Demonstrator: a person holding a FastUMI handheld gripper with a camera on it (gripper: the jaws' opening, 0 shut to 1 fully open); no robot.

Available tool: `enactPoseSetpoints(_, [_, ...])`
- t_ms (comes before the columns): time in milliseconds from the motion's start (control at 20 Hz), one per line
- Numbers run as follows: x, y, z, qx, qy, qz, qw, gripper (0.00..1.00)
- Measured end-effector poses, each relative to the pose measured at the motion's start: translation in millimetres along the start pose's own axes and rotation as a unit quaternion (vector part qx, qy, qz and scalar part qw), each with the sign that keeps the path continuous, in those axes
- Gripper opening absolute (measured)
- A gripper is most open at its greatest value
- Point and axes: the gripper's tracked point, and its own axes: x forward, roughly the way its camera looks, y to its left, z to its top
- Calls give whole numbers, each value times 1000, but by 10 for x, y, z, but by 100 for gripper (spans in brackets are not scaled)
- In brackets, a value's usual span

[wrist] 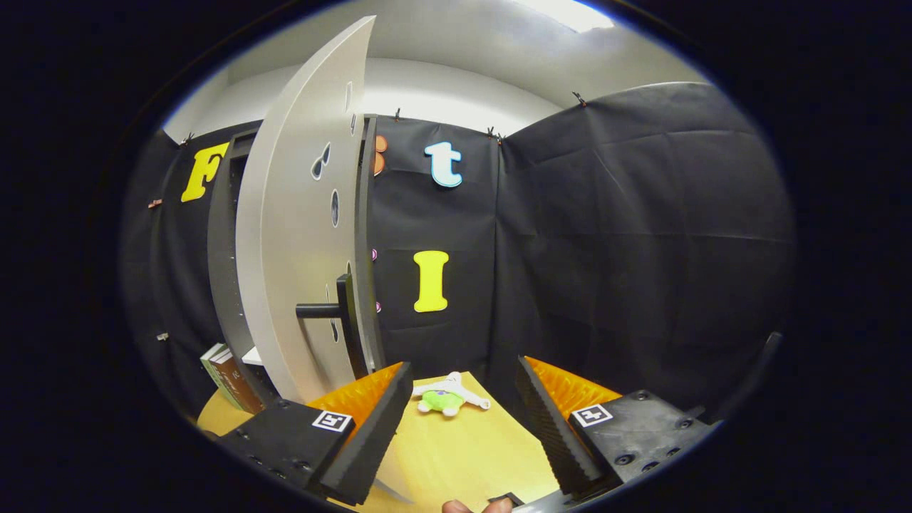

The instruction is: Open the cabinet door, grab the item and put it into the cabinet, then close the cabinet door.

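The tongs [463,420] stand wide open and empty, low in the frame. The toy [445,399] lies on the table [463,456] just ahead, between the fingers. The cabinet door [299,235] stands open at left of centre; its handle [328,310] could snag the left finger if the approach drifts that way.

One cabinet door [299,235] with one dark handle [335,313], one small green-and-white plush toy [445,397] on one yellow table [463,456], two books [229,376] leaning at the left, and one gripper [463,420] with its two fingers spread apart.
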Motion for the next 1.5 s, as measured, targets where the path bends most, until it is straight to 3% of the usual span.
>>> enactPoseSetpoints(200, [-121,300,-33,7,5,17,1000,96])
enactPoseSetpoints(700, [-305,1175,-114,15,18,103,994,96])
enactPoseSetpoints(1500, [-220,2684,-319,-2,31,204,978,96])
